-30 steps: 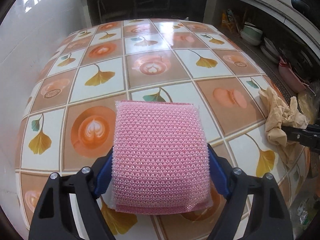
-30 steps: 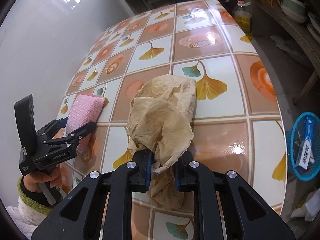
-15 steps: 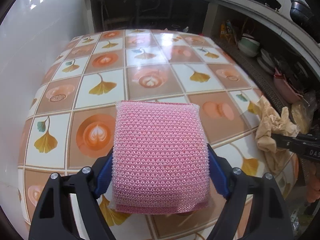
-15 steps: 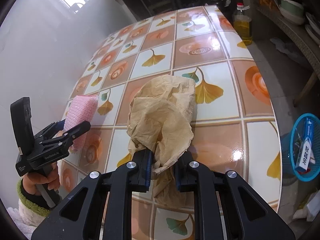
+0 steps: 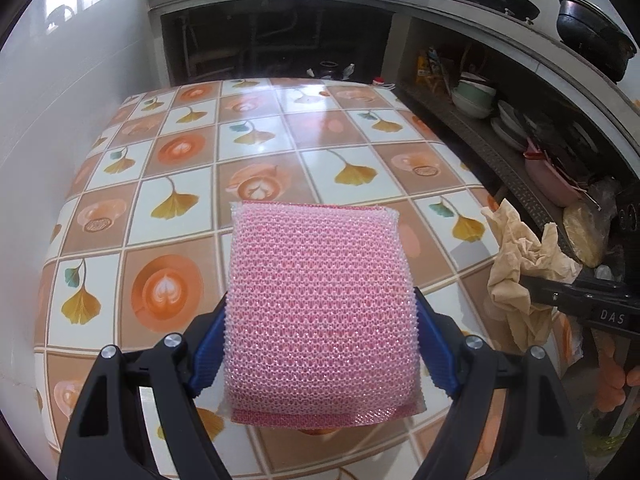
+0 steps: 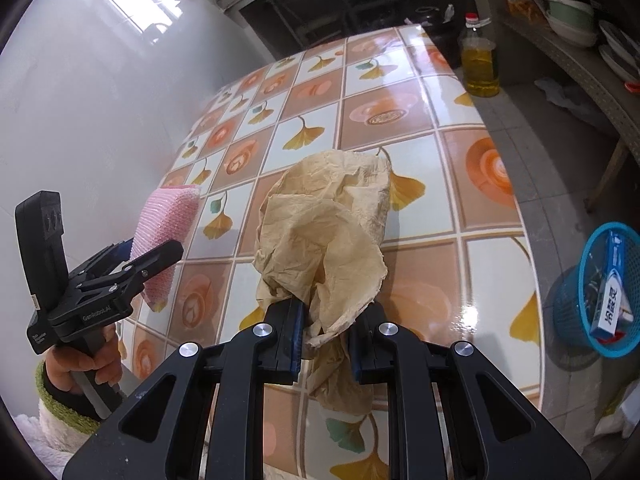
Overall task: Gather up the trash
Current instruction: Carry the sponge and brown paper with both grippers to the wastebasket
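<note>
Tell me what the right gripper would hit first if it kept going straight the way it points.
Probably the patterned tabletop. The right gripper, shut on the crumpled brown paper, points down across the table. Nothing else seems to lie in that line, and the paper's far end would likely touch first. Depth is hard to judge through the fisheye.

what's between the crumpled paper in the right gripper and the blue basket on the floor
Nothing visible. The right gripper holds the crumpled paper above the table; the blue basket sits past the table's right edge, open-topped.

The tabletop (image 6: 404, 92) ahead lies bare; an oil bottle (image 6: 480, 60) stands off its far right corner.
</note>
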{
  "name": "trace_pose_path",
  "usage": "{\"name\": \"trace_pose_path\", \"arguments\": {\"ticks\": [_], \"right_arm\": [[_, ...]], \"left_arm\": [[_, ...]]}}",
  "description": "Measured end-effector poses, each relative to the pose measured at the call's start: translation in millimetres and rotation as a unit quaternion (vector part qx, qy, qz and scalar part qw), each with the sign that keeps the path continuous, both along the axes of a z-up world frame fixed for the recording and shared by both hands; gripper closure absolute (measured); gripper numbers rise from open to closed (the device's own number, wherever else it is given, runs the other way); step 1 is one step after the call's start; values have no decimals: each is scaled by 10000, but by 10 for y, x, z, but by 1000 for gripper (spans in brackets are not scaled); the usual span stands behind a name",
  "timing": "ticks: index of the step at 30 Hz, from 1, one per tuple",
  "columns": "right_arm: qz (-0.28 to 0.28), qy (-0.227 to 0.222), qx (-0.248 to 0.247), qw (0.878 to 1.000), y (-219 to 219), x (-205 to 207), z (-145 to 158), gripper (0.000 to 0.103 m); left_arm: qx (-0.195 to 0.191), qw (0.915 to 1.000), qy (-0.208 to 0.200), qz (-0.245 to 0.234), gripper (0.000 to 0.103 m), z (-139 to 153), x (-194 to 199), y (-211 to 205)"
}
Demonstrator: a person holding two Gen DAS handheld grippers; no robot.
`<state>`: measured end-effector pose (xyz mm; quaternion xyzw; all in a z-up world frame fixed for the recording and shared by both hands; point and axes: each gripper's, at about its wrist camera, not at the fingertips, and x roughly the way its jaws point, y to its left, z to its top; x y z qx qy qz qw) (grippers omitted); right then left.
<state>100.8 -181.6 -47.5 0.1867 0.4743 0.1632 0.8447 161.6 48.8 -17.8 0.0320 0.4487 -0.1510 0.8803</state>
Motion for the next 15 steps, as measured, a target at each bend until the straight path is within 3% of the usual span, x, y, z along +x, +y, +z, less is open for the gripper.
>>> {"name": "trace_pose_path", "arguments": {"ticks": [15], "right_arm": [[-524, -222, 343, 9978, -612, -252, 66, 85]], "left_arm": [[-100, 9969, -91, -776, 23, 214, 41, -853]]}}
